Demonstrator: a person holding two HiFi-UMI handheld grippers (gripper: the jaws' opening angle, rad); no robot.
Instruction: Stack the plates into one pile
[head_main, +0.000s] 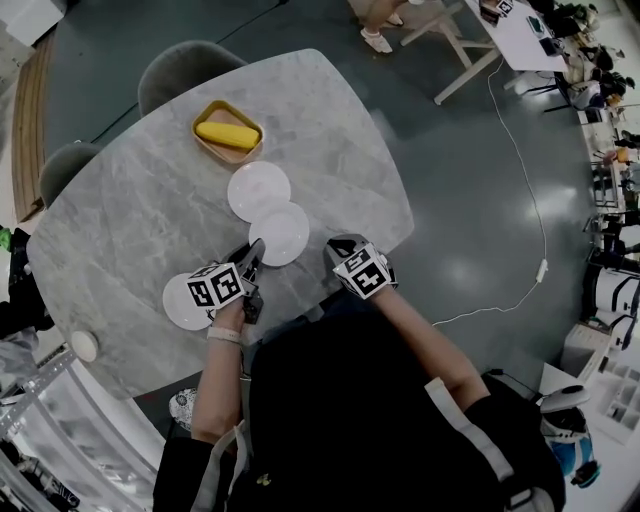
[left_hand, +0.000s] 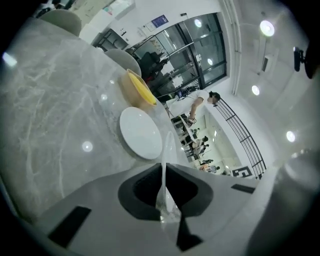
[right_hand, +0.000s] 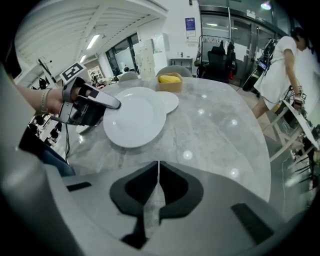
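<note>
Three white plates are on the grey marble table (head_main: 130, 220). My left gripper (head_main: 256, 252) is shut on the near-left rim of the middle plate (head_main: 285, 232); in the left gripper view that rim (left_hand: 163, 170) runs edge-on between the jaws. The right gripper view shows the held plate (right_hand: 134, 117) with the left gripper (right_hand: 112, 104) on its rim, overlapping the farther plate (right_hand: 169, 101). That farther plate (head_main: 258, 190) lies flat beyond it. A third plate (head_main: 180, 303) sits partly under the left gripper's marker cube. My right gripper (head_main: 338, 246) hovers at the table's near edge, shut and holding nothing (right_hand: 158, 167).
A yellow dish (head_main: 228, 131) holding a yellow cob stands behind the plates. Two grey chairs (head_main: 185, 65) are at the table's far side. A small round white object (head_main: 84, 346) lies near the left front edge. A person in white (right_hand: 280, 60) stands beyond the table.
</note>
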